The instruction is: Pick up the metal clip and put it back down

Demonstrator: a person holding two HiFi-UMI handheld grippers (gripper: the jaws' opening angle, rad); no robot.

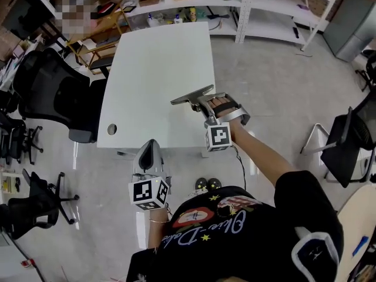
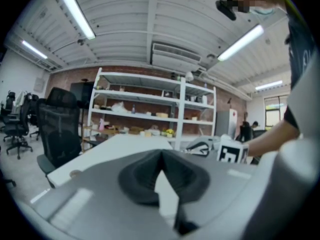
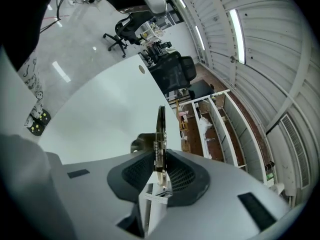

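- Black shirt [image 1: 252,239] on the person wearing my head camera fills the bottom of that view.
- White table [image 1: 153,69] stretches ahead of me.
- Left gripper [image 1: 151,148] hangs just off the table's near edge, its jaws pressed together on nothing.
- Right gripper [image 1: 204,103] sits over the table's near right side, its jaws clenched on the clip's handle end.
- Metal clip [image 3: 160,129] juts forward from those jaws, clear of the tabletop.

White counter [image 1: 153,69] at centre frame, pale grey polished floor [image 1: 276,69] around it, black office chairs [image 1: 53,96] at left, another black chair [image 1: 352,137] at right, white shelving [image 1: 258,2] along the top edge, brick wall [image 2: 130,72] behind the shelves, ribbed white ceiling [image 2: 165,19] with long tube lights [image 2: 77,14]
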